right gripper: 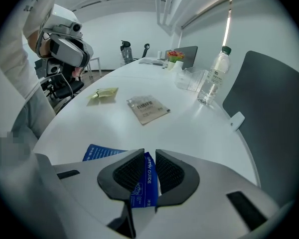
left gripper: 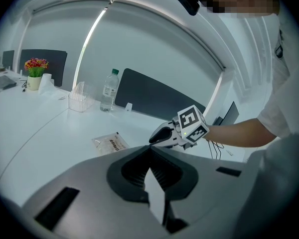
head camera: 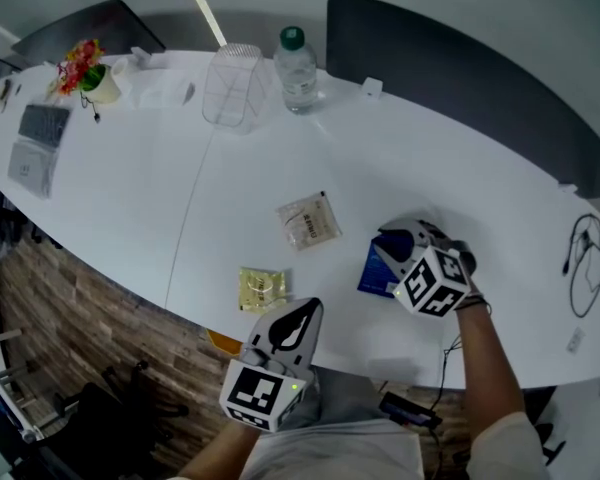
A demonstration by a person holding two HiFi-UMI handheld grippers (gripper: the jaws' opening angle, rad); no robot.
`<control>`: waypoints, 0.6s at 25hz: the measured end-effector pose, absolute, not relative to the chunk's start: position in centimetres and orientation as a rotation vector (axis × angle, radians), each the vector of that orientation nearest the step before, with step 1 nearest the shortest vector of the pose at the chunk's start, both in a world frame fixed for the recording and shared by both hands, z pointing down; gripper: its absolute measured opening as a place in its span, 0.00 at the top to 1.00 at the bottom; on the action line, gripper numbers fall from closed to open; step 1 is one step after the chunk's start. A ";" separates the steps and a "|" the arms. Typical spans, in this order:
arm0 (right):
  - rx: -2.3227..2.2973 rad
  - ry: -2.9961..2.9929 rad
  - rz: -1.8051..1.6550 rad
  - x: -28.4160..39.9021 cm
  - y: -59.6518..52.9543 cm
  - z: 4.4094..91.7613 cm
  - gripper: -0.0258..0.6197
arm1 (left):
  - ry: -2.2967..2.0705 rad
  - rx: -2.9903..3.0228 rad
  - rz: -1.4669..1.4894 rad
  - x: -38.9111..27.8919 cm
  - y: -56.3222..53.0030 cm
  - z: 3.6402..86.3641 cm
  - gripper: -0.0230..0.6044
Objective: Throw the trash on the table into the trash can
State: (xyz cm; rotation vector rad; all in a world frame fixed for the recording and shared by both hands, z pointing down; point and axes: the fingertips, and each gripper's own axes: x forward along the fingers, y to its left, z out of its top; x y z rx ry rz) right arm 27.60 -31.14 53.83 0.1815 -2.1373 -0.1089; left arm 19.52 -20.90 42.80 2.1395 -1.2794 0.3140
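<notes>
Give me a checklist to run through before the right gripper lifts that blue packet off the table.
1. Right gripper closed on the blue packet: ok, the packet stands between its pads.
2. Left gripper free for the next pick: ok, its jaws are together and hold nothing.
3. Tan packet and yellow packet clear of the lift: ok, both lie apart from the blue one.
4. Water bottle out of the way: ok, it stands at the table's far edge.
5. Trash can located: cannot tell, no view shows it.
</notes>
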 end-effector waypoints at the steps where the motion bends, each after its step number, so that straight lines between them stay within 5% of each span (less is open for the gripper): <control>1: 0.159 -2.133 -0.106 27.6 -31.1 53.9 0.83 | -1.279 2.137 0.313 19.5 -20.9 42.8 0.96; 15: 0.015 -2.147 -0.006 27.5 -29.9 53.7 0.91 | -1.287 2.118 0.303 19.2 -20.8 43.2 0.96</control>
